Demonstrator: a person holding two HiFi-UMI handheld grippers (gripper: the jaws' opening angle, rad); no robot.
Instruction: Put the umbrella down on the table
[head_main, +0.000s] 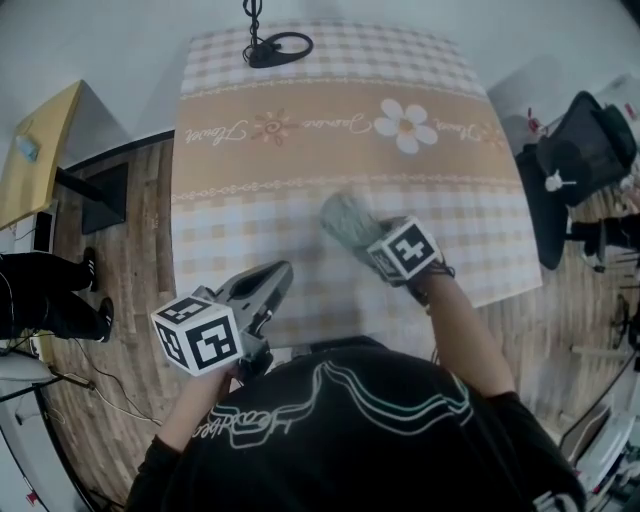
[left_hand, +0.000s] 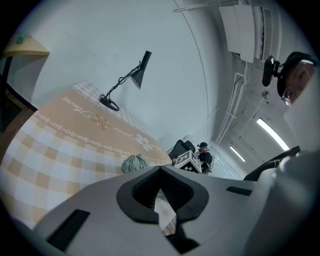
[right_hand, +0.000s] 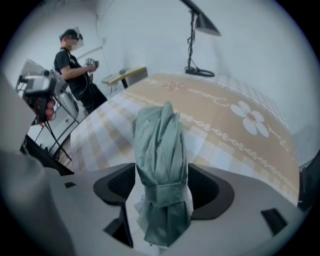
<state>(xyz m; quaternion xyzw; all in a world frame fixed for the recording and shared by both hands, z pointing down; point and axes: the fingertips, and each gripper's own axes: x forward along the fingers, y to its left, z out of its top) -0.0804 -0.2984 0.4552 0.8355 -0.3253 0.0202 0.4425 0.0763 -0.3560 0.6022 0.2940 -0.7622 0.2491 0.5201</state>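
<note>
Two grippers sit over the near half of the table (head_main: 300, 130). Our right gripper (head_main: 368, 240) pinches the folded green umbrella (right_hand: 160, 145) around its strap, over the checked cloth near the middle; we cannot tell whether its tip touches. Our left gripper (head_main: 283, 272) hangs by the near left edge, jaws pressed together on nothing. A black desk lamp (head_main: 275, 45) stands at the far edge, well apart. A black chair (head_main: 585, 150) stands beside the table's right side.
</note>
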